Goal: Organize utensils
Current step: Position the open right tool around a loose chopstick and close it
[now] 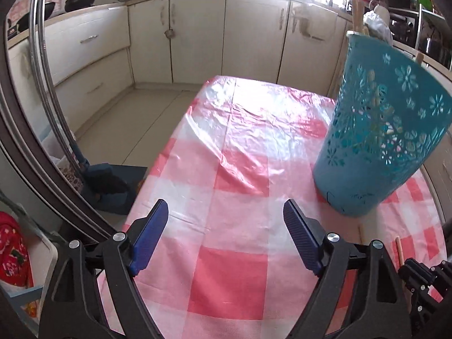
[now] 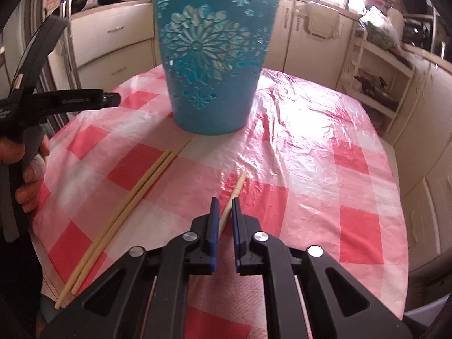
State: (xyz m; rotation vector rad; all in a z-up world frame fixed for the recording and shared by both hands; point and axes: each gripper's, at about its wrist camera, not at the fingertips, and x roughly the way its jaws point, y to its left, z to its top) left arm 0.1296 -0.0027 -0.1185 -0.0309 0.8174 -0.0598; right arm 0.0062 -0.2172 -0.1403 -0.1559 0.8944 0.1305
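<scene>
My right tool (image 2: pixel 224 207): blue pads drawn in on a single chopstick (image 2: pixel 236 188), low over the tabletop (image 2: pixel 353 186); I cannot tell whether the stick has left the cloth.
Held chopstick: pale wood, thin; long axis runs away from me and a little right, its free end aimed just right of the basket.
Loose pair of chopsticks (image 2: pixel 124 206): same pale wood, lying touching side by side on the checked cloth to the left of my right tool, angled from the near-left edge up toward the basket's foot, far ends almost at its base.
My left tool (image 1: pixel 226 217): pads wide apart, nothing between them, hovering over bare cloth; the left hand (image 2: pixel 28 169) sits at the near-left edge.
Blue basket (image 2: pixel 214 56): upright, tall, flower cut-outs, straight ahead of my right tool and beyond the sticks; wooden handles already stand in it.
Key relation: basket dead ahead, rim well above the held stick, so I judge the stick must be lifted and tipped upright; right arm is nearer.
</scene>
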